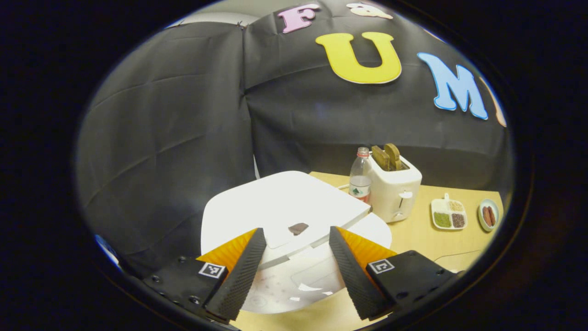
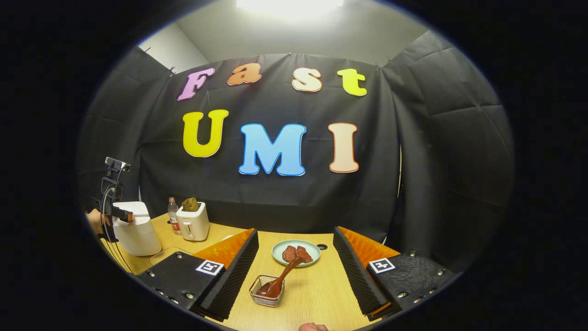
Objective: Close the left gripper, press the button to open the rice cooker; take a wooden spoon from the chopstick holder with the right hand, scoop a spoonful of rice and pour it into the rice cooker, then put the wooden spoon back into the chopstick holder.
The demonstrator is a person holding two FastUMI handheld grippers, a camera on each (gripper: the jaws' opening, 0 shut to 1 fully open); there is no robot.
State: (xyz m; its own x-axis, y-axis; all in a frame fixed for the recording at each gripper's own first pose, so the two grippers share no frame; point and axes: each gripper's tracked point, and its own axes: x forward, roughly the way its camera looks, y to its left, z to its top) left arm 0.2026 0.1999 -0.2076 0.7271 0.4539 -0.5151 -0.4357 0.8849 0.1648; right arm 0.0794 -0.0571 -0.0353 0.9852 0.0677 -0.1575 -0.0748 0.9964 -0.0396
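The left gripper [image 1: 297, 271] hangs with fingers spread wide, holding nothing, right above the white rice cooker [image 1: 280, 207] at lower centre; it must clench before pressing. The right gripper [image 2: 296, 271], also spread and empty, faces the wooden spoon [image 2: 281, 277], leaning up-right in the wire chopstick holder [image 2: 267, 291] straight ahead.

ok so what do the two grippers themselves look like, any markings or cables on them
The left gripper and right gripper are alike: two wedge-shaped fingers with ribbed inner pads, on black bolted blocks that each carry a small square black-and-white marker. In the right gripper view the left gripper appears farther off as a black frame with a cable looping down it.
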